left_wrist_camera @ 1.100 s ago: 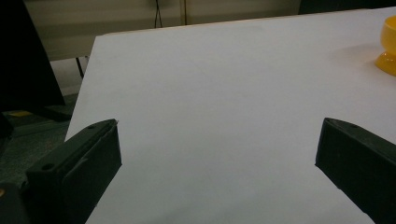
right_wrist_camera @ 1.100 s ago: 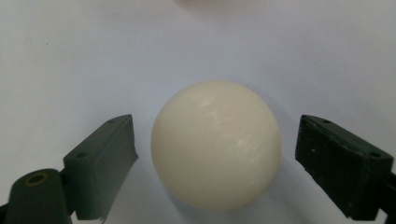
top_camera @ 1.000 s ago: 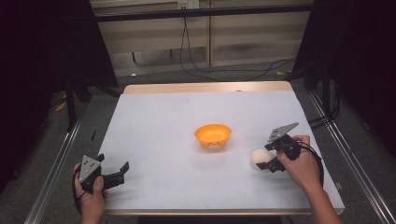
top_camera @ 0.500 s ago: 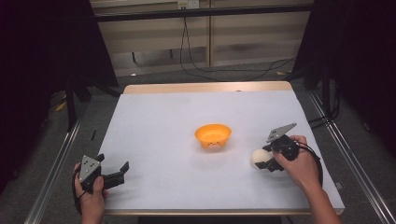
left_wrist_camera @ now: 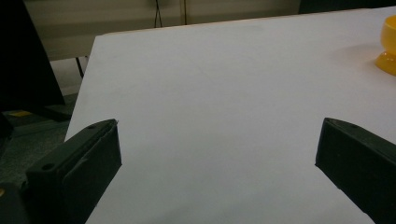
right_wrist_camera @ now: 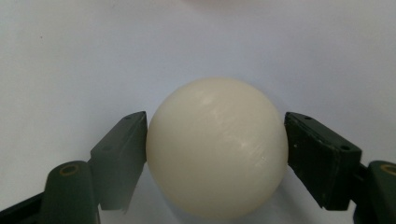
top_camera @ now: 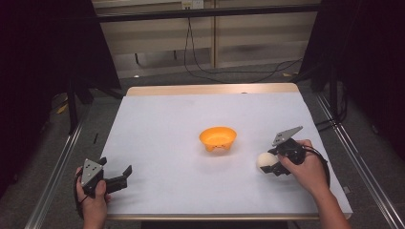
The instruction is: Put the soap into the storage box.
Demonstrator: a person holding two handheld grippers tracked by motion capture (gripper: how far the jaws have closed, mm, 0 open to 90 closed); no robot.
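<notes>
1. Ball [right_wrist_camera: 217,147]: cream, smooth, on the near right of the table [top_camera: 162,124], clamped in your right gripper [top_camera: 269,160]. Risk: it squirts out if squeezed off-centre.
2. Left gripper [left_wrist_camera: 217,154]: jaws apart, empty, near left.
3. Bowl [top_camera: 218,139]: orange, centre. Risk: tipping if knocked.

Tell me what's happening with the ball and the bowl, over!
Right gripper fingers closed on cream ball, at table level. Left gripper open, holding nothing. Orange bowl mid-table, apart from ball. Nothing between them.
</notes>
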